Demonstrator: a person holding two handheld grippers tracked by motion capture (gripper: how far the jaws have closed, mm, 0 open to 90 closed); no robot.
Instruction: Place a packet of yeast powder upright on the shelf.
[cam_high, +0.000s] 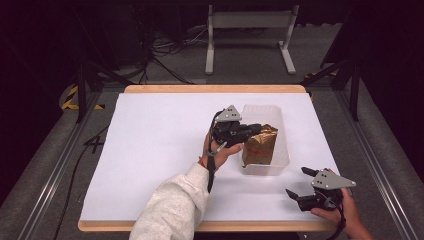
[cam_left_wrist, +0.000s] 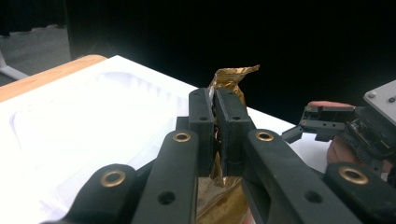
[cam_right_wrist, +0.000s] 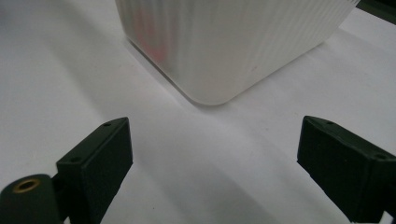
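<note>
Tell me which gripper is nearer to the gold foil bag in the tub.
Left. The left gripper is shut on the gold foil bag's crimped top, over the translucent plastic tub. The right gripper is open, resting on the table outside the tub's near corner.

- The table (cam_high: 150, 150) takes up the middle of the high view, with a frame stand (cam_high: 250, 30) behind it at the top centre.
- The bin (cam_high: 280, 150) stands on the table right of centre.
- The foil bag (cam_high: 260, 145) stands inside the bin, in its nearer half.
- The left gripper (cam_high: 252, 129) reaches in from the left over the bin's left wall and meets the top of the bag; in the left gripper view the bag's top (cam_left_wrist: 229, 84) sits between the closed jaws.
- The right gripper (cam_high: 300, 182) rests at the lower right, in front of the bin and apart from it.
- In the right gripper view a bin corner (cam_right_wrist: 210, 88) lies ahead at upper centre, beyond the spread jaws.
</note>
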